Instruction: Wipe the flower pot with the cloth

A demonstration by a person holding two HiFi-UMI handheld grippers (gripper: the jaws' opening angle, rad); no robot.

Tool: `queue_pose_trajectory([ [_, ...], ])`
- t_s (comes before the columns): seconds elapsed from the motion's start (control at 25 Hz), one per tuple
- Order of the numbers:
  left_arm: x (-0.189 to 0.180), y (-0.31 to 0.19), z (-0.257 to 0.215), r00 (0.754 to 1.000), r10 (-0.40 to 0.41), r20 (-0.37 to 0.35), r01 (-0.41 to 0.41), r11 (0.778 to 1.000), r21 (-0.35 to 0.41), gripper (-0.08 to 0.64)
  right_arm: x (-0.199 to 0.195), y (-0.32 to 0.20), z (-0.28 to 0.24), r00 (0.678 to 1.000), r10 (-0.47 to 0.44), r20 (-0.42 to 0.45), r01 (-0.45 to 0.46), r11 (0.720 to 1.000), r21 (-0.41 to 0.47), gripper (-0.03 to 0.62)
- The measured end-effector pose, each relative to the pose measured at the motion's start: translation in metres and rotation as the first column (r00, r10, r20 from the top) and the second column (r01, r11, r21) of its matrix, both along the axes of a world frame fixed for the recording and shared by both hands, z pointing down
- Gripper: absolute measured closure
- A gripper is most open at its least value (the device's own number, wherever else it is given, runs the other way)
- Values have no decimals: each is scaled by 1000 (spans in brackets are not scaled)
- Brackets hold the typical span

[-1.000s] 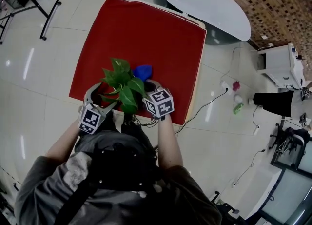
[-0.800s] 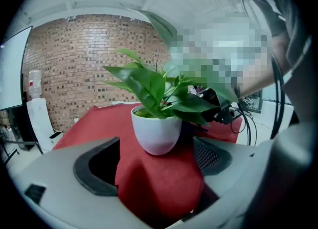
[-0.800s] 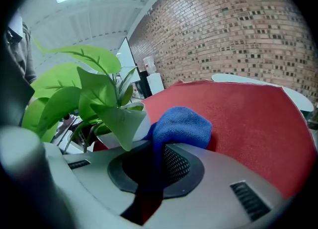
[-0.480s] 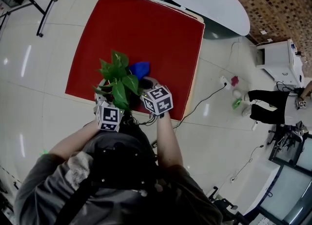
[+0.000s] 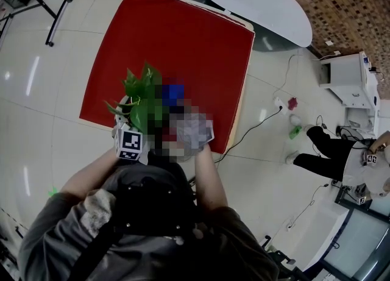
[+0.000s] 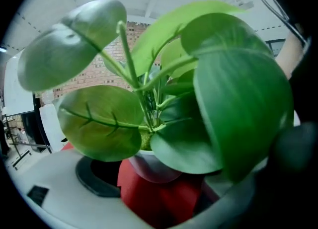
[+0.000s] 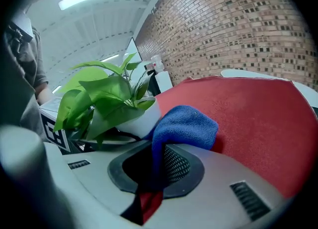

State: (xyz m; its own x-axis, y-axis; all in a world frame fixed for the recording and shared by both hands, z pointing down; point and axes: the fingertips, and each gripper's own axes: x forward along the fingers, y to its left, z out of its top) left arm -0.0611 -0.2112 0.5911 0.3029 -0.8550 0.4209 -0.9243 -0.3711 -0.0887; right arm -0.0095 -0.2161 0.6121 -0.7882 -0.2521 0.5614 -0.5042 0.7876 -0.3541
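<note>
Left gripper [image 6: 155,190] open, jaws either side of pot [image 6: 149,169], not pressing. Right gripper [image 7: 154,173] clamps cloth [image 7: 184,126] just right of pot, over red bench [image 7: 248,114].

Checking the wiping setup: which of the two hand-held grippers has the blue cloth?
The right hand-held gripper: its jaws pinch the blue cloth. The left hand-held gripper stands open around the flower pot, holding no cloth.
</note>
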Motion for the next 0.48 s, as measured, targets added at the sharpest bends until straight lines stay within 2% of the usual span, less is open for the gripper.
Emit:
queue_pose_trajectory([
  [0.12, 1, 2, 0, 993, 115, -6, -115, 993, 15, 95, 8, -2, -4, 1000, 23, -15, -23, 1000, 15, 531],
  [0.2, 1, 2, 0, 976, 218, -9, -217, 976, 21, 95, 18, -9, -15, 998, 63, -10, -63, 998, 30, 531],
  [0.32, 2, 8, -2, 930, 368, -16, -367, 930, 22, 95, 31, -14, -39, 996, 80, 31, -81, 996, 39, 531],
  [0.48, 3, 13, -2, 855, 519, -24, -519, 855, 9, 95, 25, -16, -61, 993, 25, 118, -28, 999, 26, 531],
])
